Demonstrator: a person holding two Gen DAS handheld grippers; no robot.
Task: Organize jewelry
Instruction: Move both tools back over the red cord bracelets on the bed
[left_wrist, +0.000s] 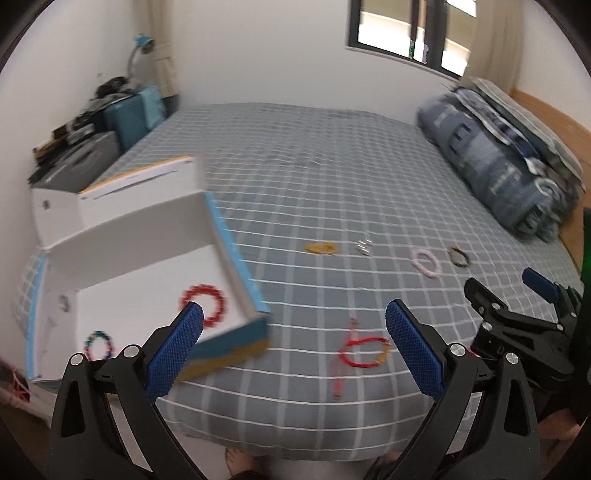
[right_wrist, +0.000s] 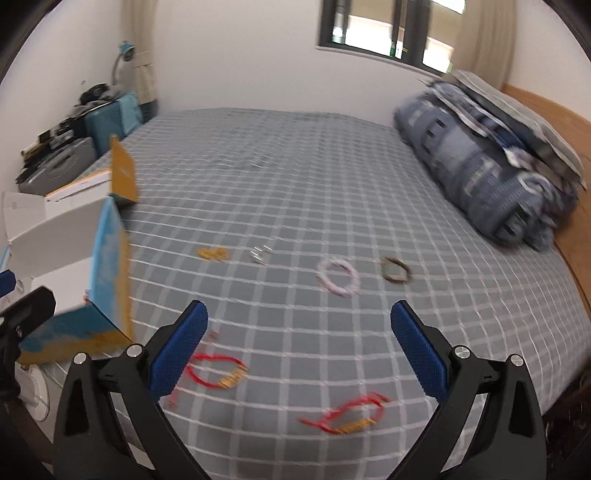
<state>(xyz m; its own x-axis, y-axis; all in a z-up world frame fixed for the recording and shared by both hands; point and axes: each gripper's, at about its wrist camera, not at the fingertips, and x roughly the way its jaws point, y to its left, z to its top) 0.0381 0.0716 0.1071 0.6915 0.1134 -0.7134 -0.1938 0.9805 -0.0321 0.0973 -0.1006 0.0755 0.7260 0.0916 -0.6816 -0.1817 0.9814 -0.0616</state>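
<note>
Left wrist view: left hand-held gripper (left_wrist: 294, 334) spread wide, empty, hanging over the near edge of the bed (left_wrist: 295, 177). Open white box (left_wrist: 147, 266) at the near left corner, lid up, already holding a red bead bracelet (left_wrist: 203, 304) and a multicoloured one (left_wrist: 98, 345), probably the collecting place. Just beside the box, on the checked cover, a red cord bracelet (left_wrist: 364, 350), loop lying flat, loose tail trailing toward the near edge, so long axis roughly front to back.

Right wrist view: right hand-held gripper (right_wrist: 299, 336) likewise wide open with nothing between the pads. A second red cord bracelet (right_wrist: 347, 415) close to the near edge, long axis slanting across the bed. Farther in, spread in a row parallel to that edge: yellow piece (right_wrist: 212, 254), small silver items (right_wrist: 260, 254), pink bracelet (right_wrist: 338, 281), dark bracelet (right_wrist: 396, 274). Well spaced, likely for one-by-one picking. All blurred.
</note>
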